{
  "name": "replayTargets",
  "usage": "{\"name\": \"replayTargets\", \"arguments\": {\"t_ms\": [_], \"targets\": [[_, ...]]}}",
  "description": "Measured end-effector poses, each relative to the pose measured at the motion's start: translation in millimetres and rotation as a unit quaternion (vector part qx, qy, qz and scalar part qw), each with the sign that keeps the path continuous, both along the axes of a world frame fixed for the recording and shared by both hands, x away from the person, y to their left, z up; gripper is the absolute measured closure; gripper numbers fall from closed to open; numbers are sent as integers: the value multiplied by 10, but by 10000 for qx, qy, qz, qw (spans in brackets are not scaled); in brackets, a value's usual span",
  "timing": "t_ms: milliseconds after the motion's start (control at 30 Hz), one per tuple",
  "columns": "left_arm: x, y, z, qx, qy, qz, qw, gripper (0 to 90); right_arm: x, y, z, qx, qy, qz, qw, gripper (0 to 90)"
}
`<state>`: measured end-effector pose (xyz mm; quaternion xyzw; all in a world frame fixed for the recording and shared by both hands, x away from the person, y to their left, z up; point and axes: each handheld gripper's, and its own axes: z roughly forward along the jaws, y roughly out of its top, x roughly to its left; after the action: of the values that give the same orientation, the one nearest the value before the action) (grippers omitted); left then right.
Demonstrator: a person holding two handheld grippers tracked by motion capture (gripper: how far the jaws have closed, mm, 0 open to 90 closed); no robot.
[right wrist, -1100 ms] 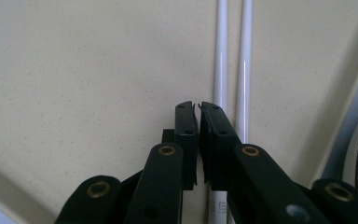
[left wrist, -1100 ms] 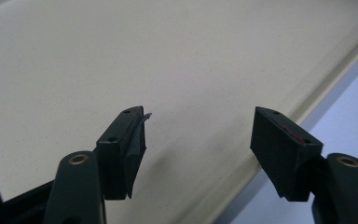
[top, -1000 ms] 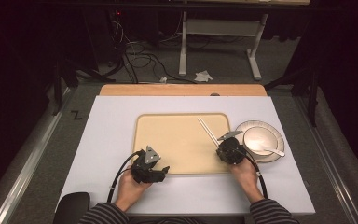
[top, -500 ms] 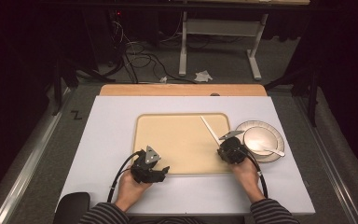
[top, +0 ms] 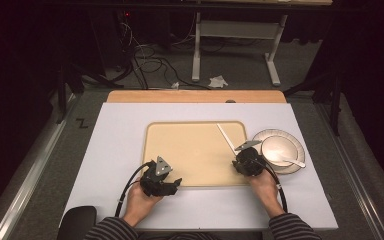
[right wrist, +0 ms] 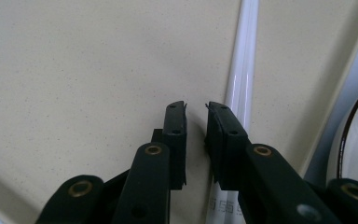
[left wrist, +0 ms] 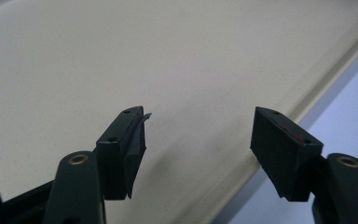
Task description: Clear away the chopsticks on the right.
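We see the right tool (right wrist: 196,112) with its jaws just parted a little and nothing between them, the white stick (right wrist: 240,79) lying just beside it on the tan tray (top: 180,145), near the tray's right edge. The left tool (left wrist: 198,133) stands wide open, empty, over the tray's near edge.
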<state>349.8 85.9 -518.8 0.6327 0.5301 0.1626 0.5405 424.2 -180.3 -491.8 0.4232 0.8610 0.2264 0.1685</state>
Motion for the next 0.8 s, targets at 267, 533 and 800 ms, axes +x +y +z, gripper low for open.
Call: {"name": "replayTargets", "arguments": {"t_ms": [267,533,800], "targets": [[-8,-6,1,-13,-8,-23,10000,356,-11,-3,-4,-44,-57,39,10000,767],[-2,2,4,-6,5,-19,10000,356,-15,0,0,-7,-38,91,10000,742],[-1,5,4,-4,4,-20,10000,356,-43,8,32,-1,-151,193,9997,715]]}}
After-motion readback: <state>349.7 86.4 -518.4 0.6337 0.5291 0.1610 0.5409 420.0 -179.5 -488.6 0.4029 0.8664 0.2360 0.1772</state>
